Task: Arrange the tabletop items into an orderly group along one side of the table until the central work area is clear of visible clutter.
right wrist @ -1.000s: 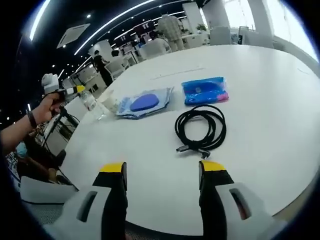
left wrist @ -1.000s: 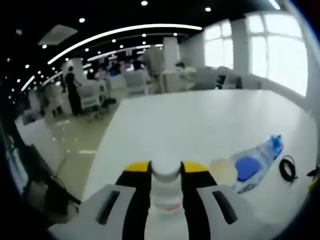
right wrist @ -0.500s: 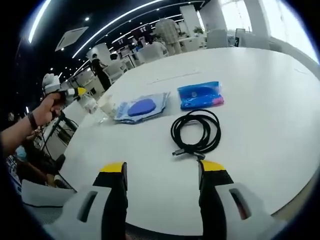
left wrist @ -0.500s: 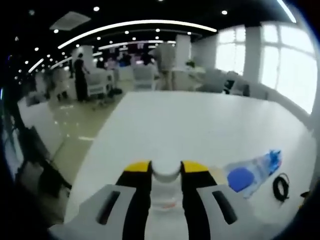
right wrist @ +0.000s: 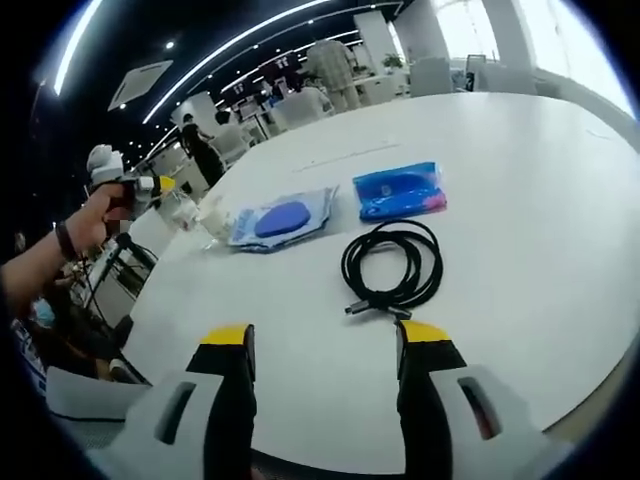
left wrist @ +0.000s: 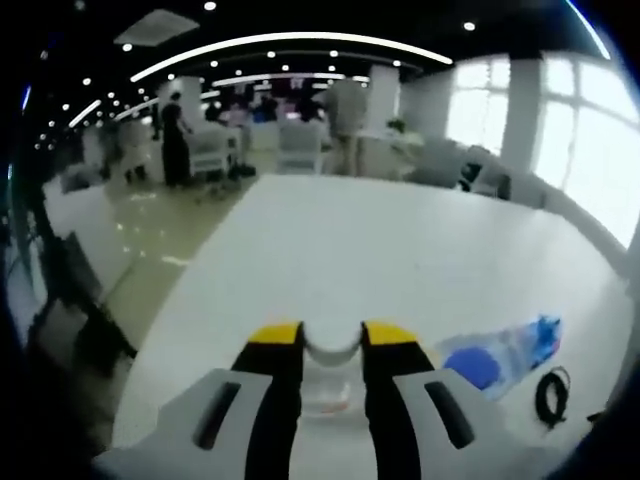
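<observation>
Across the room: I'm working over a large white round-edged table [right wrist: 520, 200], an open office behind it with people standing far off.
Table: its middle carries the clutter; the near-left edge in the right gripper view is bare, and I judge that side suits the group.
Blue pouch in clear flat plastic bag [right wrist: 280, 218]: lies left of centre, its left end beside the raised left gripper; in the left gripper view it sits low right [left wrist: 492, 358].
Blue and pink rectangular packet [right wrist: 398, 190]: just right of the bag, apart from it.
Coiled black cable [right wrist: 392, 266]: nearest my right gripper, in front of the packet.
Left gripper [left wrist: 332, 345]: jaws pinched on a small clear plastic cup [left wrist: 328, 375].
Right gripper [right wrist: 322, 345]: jaws spread, holding nothing, hovering short of the cable.
Change: over the last second the cup has gone up and leftward off the table beside the bag, so I judge one item is on its way to the side; bag, packet and cable haven't moved.
Hard to make out: the cup's base hides between the jaws, and motion blur softens the left gripper view.
Cut off: the cable [left wrist: 550, 395] sits squeezed at that view's rim.
</observation>
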`<control>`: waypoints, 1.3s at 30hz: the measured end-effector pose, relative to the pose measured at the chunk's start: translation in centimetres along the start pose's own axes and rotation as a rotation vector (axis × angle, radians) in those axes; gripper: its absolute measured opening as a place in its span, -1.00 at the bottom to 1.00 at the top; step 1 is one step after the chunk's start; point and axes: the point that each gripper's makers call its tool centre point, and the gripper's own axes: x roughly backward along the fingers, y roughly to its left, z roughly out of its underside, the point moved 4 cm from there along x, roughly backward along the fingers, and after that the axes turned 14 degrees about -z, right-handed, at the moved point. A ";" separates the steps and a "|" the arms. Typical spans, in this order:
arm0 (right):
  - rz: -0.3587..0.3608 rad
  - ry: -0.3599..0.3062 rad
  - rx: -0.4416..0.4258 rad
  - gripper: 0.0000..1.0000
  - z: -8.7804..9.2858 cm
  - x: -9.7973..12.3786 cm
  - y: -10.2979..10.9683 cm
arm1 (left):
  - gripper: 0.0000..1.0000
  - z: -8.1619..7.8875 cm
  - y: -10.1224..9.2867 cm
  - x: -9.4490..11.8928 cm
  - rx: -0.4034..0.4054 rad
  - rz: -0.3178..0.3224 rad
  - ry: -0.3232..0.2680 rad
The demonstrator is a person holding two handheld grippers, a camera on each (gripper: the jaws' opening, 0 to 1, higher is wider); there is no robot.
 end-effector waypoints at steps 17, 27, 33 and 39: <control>0.001 -0.011 -0.024 0.12 0.0 -0.1 -0.3 | -0.59 -0.5 -0.1 0.7 -0.071 -0.010 -0.047; -0.009 -0.013 -0.024 0.12 0.0 -0.2 -0.1 | -0.39 -0.8 -0.6 0.7 -0.154 0.053 -0.065; -0.011 -0.019 -0.029 0.12 -0.1 -0.1 -0.2 | -0.60 -1.2 -0.4 0.7 -0.170 0.067 -0.090; -0.009 -0.019 -0.029 0.12 -0.1 -0.2 -0.2 | -0.64 -1.3 -0.4 0.7 -0.202 0.082 -0.104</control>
